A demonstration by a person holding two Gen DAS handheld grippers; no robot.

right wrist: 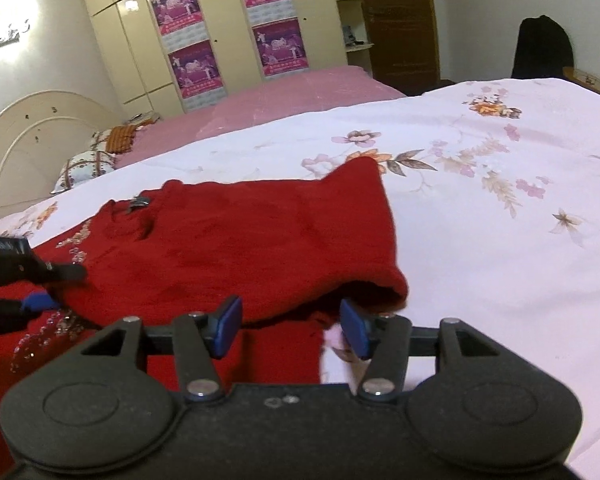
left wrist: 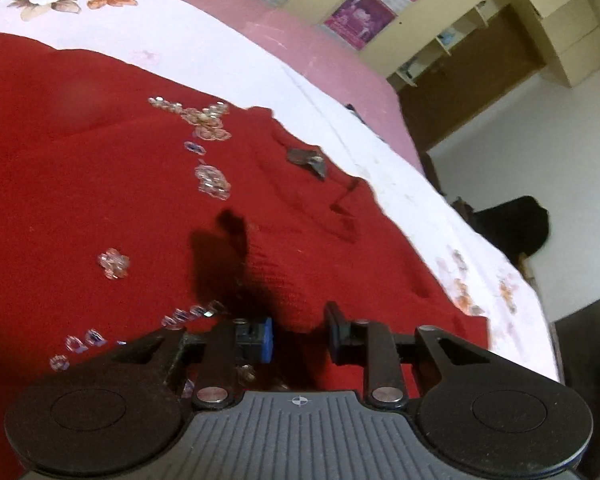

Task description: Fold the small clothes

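Observation:
A small red knit sweater (left wrist: 100, 184) with clear sequin beading (left wrist: 210, 178) lies on the floral bedsheet (left wrist: 204, 48). In the left wrist view, my left gripper (left wrist: 300, 332) stands open just above a folded-over sleeve or edge of the sweater, with fabric between the fingers. In the right wrist view, the sweater (right wrist: 236, 240) has its side folded over, with a raised fold edge (right wrist: 380, 280). My right gripper (right wrist: 292, 326) is open, its fingers astride that fold's near edge. The left gripper (right wrist: 40, 284) shows at the left edge over the beading.
The white floral sheet (right wrist: 480, 220) spreads to the right. A pink bed cover (right wrist: 280, 92) lies beyond, with pillows (right wrist: 88, 164) and a headboard (right wrist: 28, 140). Wardrobes with posters (right wrist: 196, 68) stand behind. A dark chair (right wrist: 540, 48) is at the back right.

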